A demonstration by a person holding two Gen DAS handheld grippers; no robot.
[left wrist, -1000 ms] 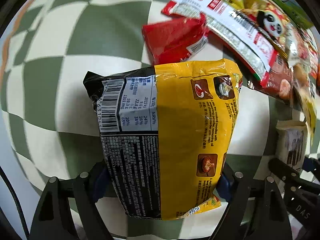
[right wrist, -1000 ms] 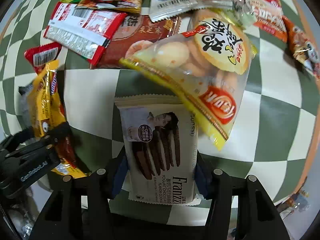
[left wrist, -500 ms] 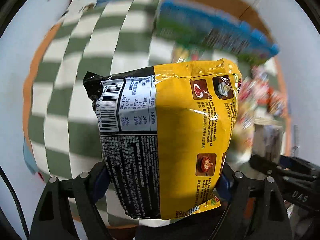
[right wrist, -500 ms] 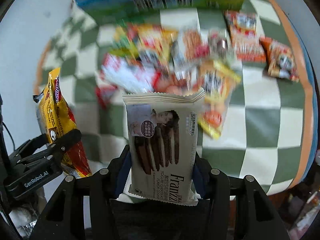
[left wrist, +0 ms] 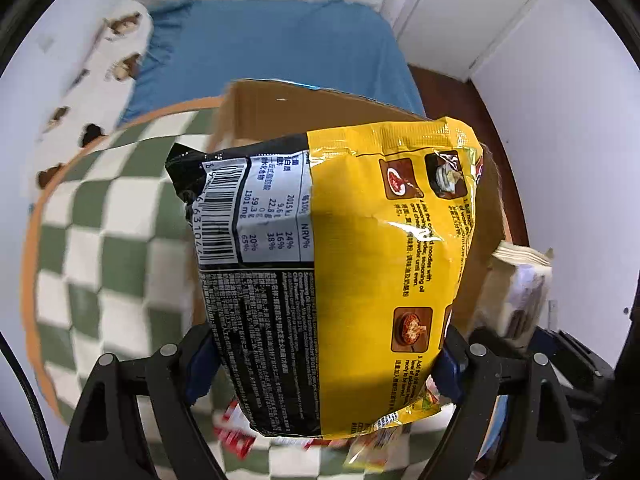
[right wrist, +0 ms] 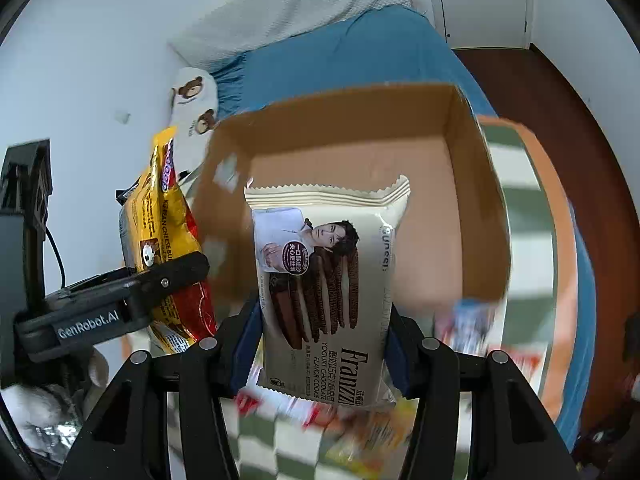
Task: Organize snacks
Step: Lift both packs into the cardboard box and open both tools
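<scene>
My left gripper (left wrist: 320, 360) is shut on a yellow and black noodle packet (left wrist: 360, 260), held up in the air in front of an open cardboard box (left wrist: 280, 116). My right gripper (right wrist: 320, 344) is shut on a cream Franzzi chocolate cookie packet (right wrist: 332, 280), held above the near edge of the same box (right wrist: 440, 184), whose inside looks bare. The left gripper with the noodle packet (right wrist: 160, 216) shows at the left of the right wrist view, beside the box. The cookie packet (left wrist: 520, 284) shows at the right of the left wrist view.
The box stands on a green and white checked cloth (left wrist: 100, 248) with an orange border. Blurred snack packets (right wrist: 348, 432) lie on the cloth below both grippers. A blue bed (right wrist: 360, 60) and a bear-print pillow (right wrist: 192, 100) lie behind the table.
Both grippers have lifted their packets off the cloth and swung up and forward, away from the snack pile, so the cardboard box now fills the view ahead.
</scene>
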